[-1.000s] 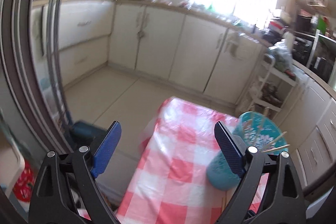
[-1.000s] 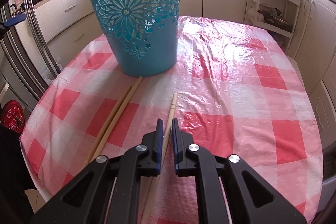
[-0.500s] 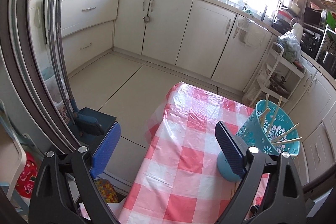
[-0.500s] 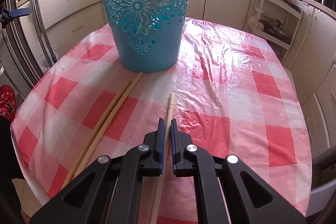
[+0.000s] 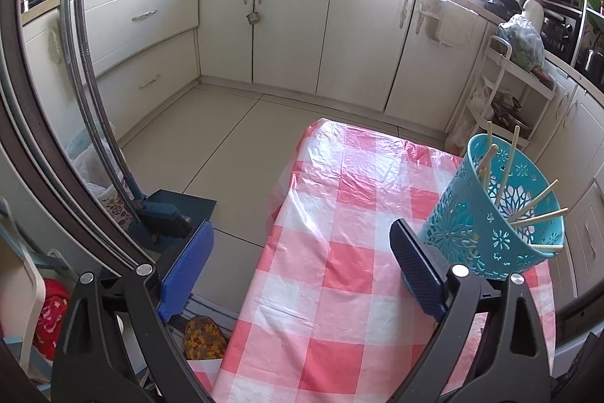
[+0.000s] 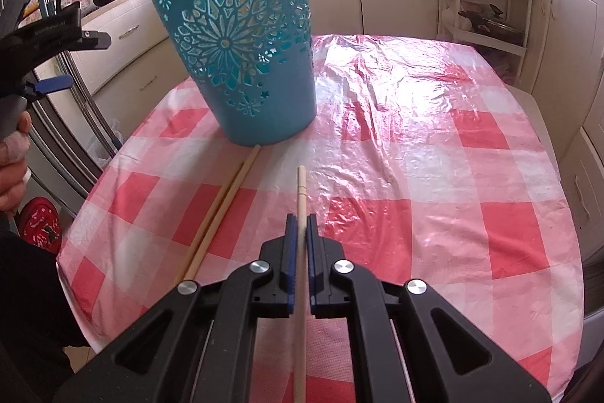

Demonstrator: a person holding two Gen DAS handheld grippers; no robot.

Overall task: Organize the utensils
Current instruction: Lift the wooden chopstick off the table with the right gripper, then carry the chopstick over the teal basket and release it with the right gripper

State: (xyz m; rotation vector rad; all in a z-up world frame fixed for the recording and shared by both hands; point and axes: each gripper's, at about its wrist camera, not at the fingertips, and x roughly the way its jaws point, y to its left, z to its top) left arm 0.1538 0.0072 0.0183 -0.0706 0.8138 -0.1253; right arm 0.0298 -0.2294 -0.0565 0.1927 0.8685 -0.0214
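Observation:
A teal cut-out basket (image 6: pixel 245 63) stands on the red-checked table (image 6: pixel 453 176). In the left wrist view the basket (image 5: pixel 490 225) holds several wooden chopsticks (image 5: pixel 536 216). My right gripper (image 6: pixel 301 225) is shut on a single wooden chopstick (image 6: pixel 301 191), which points toward the basket. Two more chopsticks (image 6: pixel 222 203) lie side by side on the cloth, left of it, their far ends at the basket's base. My left gripper (image 5: pixel 298 244) is open and empty, held above the table's left edge, with the basket just right of its right finger.
White kitchen cabinets (image 5: pixel 294 29) line the far walls. A white rack (image 6: pixel 487 10) stands behind the table. A dustpan and brush (image 5: pixel 162 218) lean by the steel fridge handle (image 5: pixel 87 63). The left hand and its gripper (image 6: pixel 49 36) show at the right wrist view's left edge.
The right gripper has closed on the single chopstick and raised it slightly. The left gripper has pulled up and back, so the basket and its chopsticks show more fully.

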